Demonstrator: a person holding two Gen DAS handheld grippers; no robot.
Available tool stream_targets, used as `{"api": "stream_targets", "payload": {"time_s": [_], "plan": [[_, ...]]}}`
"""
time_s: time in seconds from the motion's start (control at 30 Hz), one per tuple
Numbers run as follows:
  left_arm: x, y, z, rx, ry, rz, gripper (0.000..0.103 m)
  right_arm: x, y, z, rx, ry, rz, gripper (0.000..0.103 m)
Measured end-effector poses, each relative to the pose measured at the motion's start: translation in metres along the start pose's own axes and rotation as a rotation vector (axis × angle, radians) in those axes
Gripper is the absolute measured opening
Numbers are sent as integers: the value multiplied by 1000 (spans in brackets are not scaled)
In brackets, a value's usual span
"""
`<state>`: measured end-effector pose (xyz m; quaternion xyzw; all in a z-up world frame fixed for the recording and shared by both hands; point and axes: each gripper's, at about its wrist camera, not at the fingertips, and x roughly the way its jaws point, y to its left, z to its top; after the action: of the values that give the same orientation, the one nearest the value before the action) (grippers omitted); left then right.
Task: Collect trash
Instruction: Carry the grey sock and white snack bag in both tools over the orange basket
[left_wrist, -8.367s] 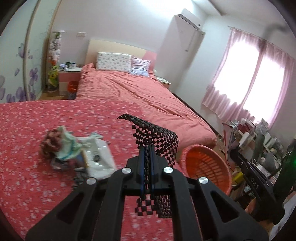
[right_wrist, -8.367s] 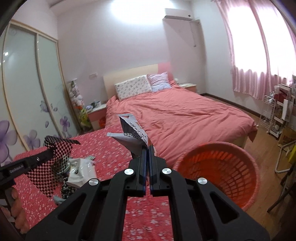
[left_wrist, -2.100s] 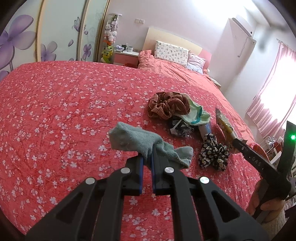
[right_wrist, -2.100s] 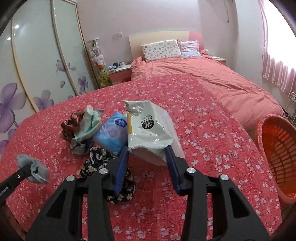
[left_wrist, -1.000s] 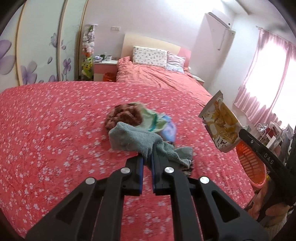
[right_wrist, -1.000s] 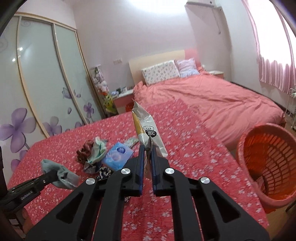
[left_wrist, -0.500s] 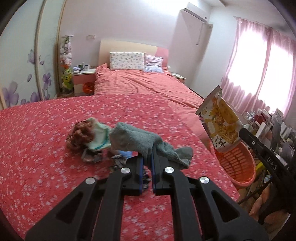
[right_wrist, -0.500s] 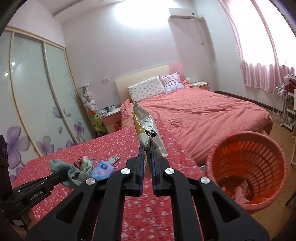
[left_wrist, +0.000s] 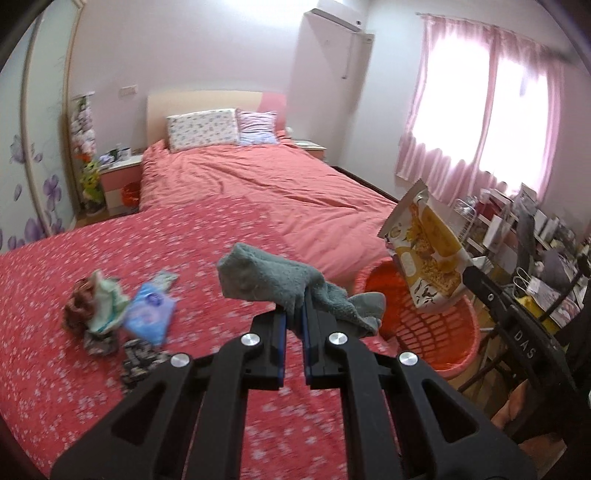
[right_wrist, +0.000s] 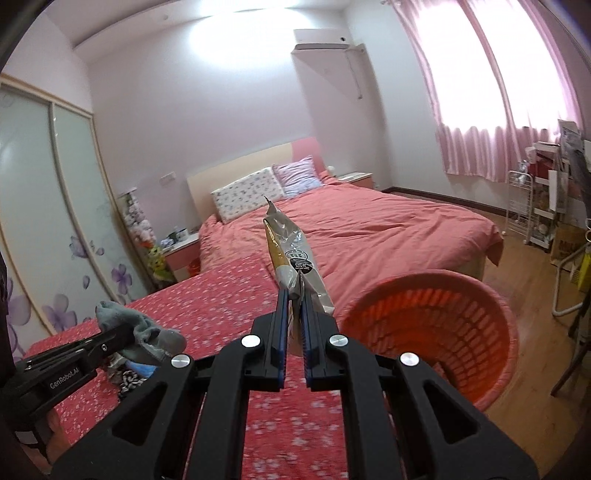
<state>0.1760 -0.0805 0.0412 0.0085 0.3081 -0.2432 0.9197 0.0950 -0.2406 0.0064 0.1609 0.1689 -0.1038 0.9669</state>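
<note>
1. While it's pinched at its lower edge in the right claw (right_wrist: 291, 317), the snack wrapper (right_wrist: 295, 266) stands up edge-on in the right wrist view, silver on one side with a yellow strip. In the left wrist view the same wrapper (left_wrist: 424, 247) shows its yellow printed face, held in the air above the orange laundry-style basket (left_wrist: 454, 347).
2. The left claw (left_wrist: 293, 326) is clenched on a grey-green sock (left_wrist: 273, 280); the sock bunches up above the blue pads and a tail flops off to the right. From the right wrist view you can see that sock (right_wrist: 136, 332) at the tip of the other claw, low on the left.
3. The basket (right_wrist: 480, 314) sits on the wood floor just off the near corner of the bed, to the right of the right claw. Something is lying at the bottom of it, can't make out what.
4. Still on the red flowered bedspread (left_wrist: 55, 332), left of the left claw: a blue tissue pack (left_wrist: 149, 314), a crumpled plaid and pale-green bundle (left_wrist: 98, 302) touching it, and a black-and-white patterned scrap (left_wrist: 142, 360) just below. All a bit blurry.
5. Further back there's a second bed (left_wrist: 258, 184) with a salmon cover and two pillows (left_wrist: 221, 127), pink curtains (right_wrist: 498, 92) on the right, and a cluttered shelf rack (right_wrist: 535, 199) under the window.
</note>
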Motion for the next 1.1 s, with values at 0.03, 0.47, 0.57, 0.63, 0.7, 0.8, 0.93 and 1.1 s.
{"api": "stream_targets", "payload": {"time_s": [0.03, 0.47, 0.57, 0.63, 0.7, 0.8, 0.93, 1.1], "plan": [[2, -5, 1, 9, 1, -7, 8, -1, -6, 1, 7, -3, -8, 7], [39, -81, 7, 100, 29, -93, 8, -7, -60, 7, 85, -24, -79, 7], [50, -93, 7, 110, 44, -114, 8, -5, -74, 8, 110, -24, -91, 7], [57, -100, 7, 115, 55, -128, 8, -4, -83, 8, 132, -24, -96, 7], [66, -108, 6, 120, 65, -145, 8, -3, -90, 8, 151, -22, -105, 7], [76, -118, 4, 129, 78, -161, 8, 3, -103, 6, 179, -14, -112, 7], [94, -133, 3, 145, 100, -179, 8, 7, -111, 3, 200, -5, -118, 7], [117, -149, 1, 156, 131, -194, 8, 13, -124, 0, 227, 3, -122, 7]]}}
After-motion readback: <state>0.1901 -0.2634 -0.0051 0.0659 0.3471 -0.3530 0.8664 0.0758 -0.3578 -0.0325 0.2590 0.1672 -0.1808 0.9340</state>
